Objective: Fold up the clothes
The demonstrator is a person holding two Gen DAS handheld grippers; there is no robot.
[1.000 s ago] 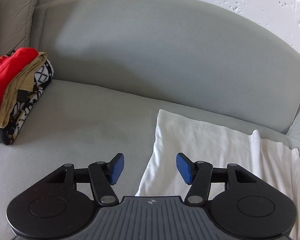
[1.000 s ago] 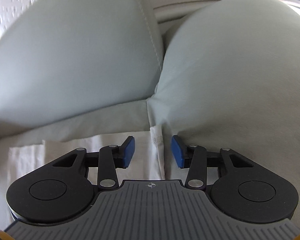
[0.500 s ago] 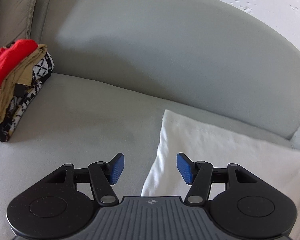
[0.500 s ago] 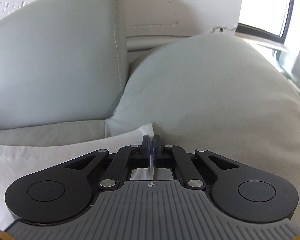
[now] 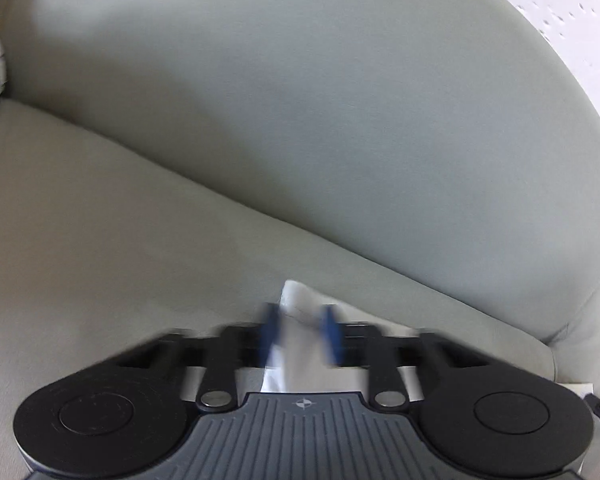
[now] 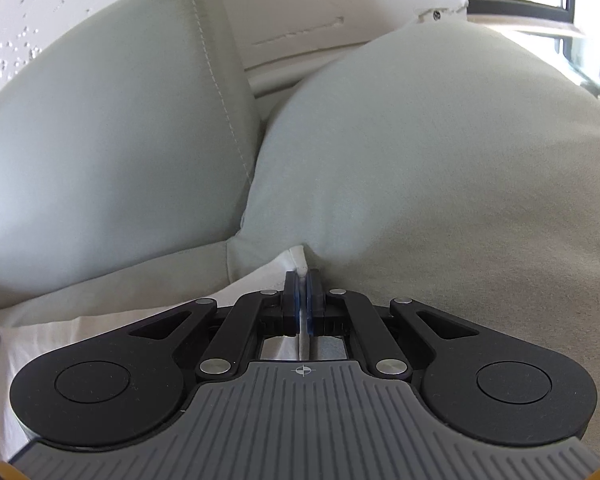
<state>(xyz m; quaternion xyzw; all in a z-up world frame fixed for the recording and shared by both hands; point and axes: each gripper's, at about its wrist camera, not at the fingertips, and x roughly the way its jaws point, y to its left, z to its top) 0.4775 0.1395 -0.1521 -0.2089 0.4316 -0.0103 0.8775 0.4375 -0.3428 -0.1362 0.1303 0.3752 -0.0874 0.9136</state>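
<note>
The white, soft cotton garment (image 5: 296, 320) lies low in the centre of the left wrist frame, one corner poking up as a small crumpled peak on the seat. In the right wrist frame the white cloth (image 6: 80, 340) spreads flat across the lower left, its far corner lifted at lower centre.

Grey sofa seat (image 5: 120, 240); white garment (image 6: 112, 320) lying on it.

Black left gripper (image 5: 300, 334), right gripper (image 6: 301, 300): blue pads, ribbed grey housing, silver rivets.
</note>
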